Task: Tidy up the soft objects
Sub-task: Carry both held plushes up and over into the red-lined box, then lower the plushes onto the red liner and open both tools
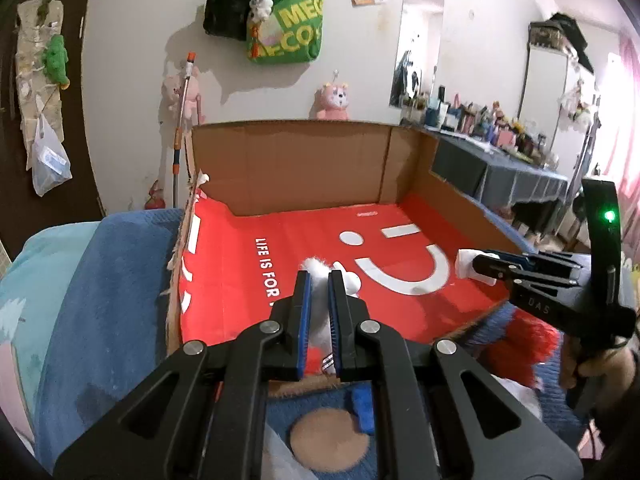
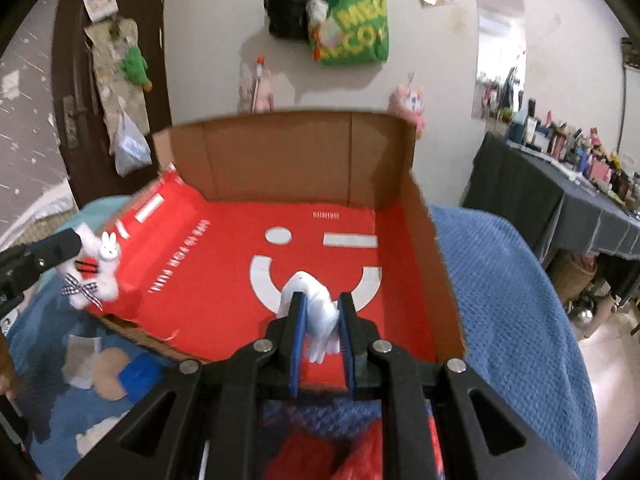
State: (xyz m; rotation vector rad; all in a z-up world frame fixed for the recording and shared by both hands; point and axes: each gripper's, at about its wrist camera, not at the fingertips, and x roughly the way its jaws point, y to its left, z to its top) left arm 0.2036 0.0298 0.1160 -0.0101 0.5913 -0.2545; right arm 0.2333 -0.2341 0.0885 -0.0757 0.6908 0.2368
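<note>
A blue blanket (image 2: pixel 500 280) covered the bed in a cluttered bedroom, and on it sat an open cardboard box (image 1: pixel 304 164) with a red lining (image 1: pixel 304 240) printed with a white winking smiley and the words "LIFE IS FOR", the remainder hidden behind the left gripper. The white plush rabbit (image 2: pixel 98 268), with a checked ribbon bow and a small rabbit face, hung over the box's near left corner, pinched in the left gripper (image 1: pixel 319 280), whose blue-padded fingers were closed narrowly on its fur. The right gripper (image 2: pixel 322 300) reached over the box's near edge with its fingers clamped on a soft white item (image 2: pixel 314 304), held above the smiley's mouth; what kind of item it was could not be told. In the left wrist view the right gripper's body bore the letters "DAS" and a lit green lamp. On the blanket in front of the box lay a tan and blue plush (image 2: pixel 120 372) and something fuzzy and red (image 1: pixel 528 340). Behind, on the white wall, hung a green tote bag (image 1: pixel 288 28) reading "MEG" and "ECO", partly cut off, beside a black bag (image 1: pixel 228 4); a pink plush (image 1: pixel 334 100) stood behind the box, and a long table (image 1: pixel 516 176) with a dark cloth held many small bottles.
</note>
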